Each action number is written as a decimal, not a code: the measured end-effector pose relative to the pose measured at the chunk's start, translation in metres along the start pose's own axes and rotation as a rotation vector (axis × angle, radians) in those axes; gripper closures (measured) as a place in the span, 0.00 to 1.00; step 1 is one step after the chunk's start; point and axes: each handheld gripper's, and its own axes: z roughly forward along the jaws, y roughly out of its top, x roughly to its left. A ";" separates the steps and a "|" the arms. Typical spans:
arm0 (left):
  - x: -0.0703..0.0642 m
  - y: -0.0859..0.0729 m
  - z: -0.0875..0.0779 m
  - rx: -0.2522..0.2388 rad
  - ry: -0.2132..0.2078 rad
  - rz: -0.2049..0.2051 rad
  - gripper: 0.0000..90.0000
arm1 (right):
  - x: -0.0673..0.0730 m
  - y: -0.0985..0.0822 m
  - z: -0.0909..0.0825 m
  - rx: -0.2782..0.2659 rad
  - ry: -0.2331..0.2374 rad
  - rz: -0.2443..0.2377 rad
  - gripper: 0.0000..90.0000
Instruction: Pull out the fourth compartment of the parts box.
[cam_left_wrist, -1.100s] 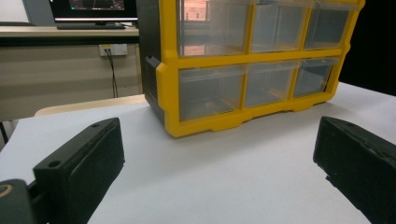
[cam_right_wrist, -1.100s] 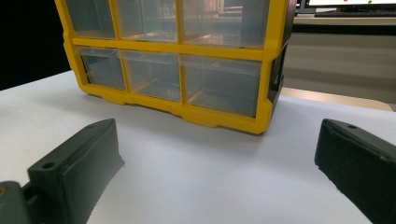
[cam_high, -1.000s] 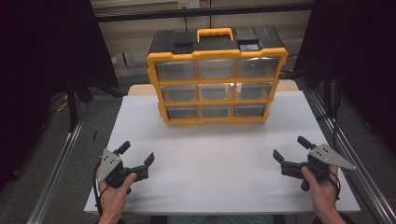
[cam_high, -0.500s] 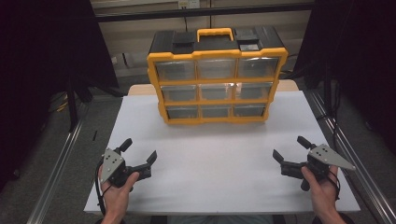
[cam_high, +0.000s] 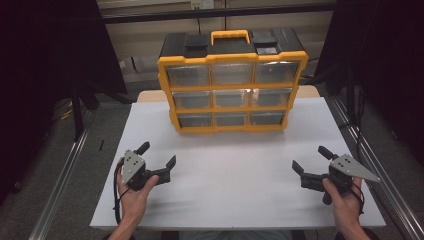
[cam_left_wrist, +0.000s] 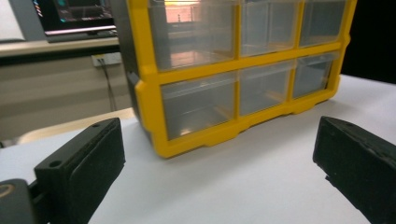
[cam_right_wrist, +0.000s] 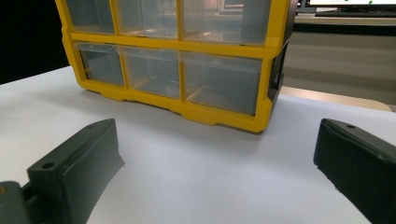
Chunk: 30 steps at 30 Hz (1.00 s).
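The yellow organizer (cam_high: 231, 82) stands upright at the far edge of the surface (cam_high: 235, 175), drawers facing the person. The left gripper (cam_high: 157, 156) near the left front corner and the right gripper (cam_high: 311, 159) near the right front corner both have jaws spread wide, holding nothing.

Organizer (cam_left_wrist: 233, 70) top cut off in gripper views; drawer contents perhaps unreadable.

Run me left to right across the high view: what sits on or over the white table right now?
Left gripper, jaws open, near the left edge → yellow drawer organizer at the far middle of the white table → right gripper, jaws open, near the right edge.
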 end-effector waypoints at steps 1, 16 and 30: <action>0.000 0.000 0.000 0.000 0.000 0.000 0.02 | 0.000 0.000 0.000 0.000 0.000 0.000 0.00; 0.002 0.018 0.019 -0.014 0.018 0.089 0.02 | -0.001 0.000 -0.001 -0.004 0.002 0.007 0.00; 0.008 0.027 0.037 -0.018 0.033 0.185 0.05 | 0.000 0.000 0.000 -0.002 0.004 0.012 0.00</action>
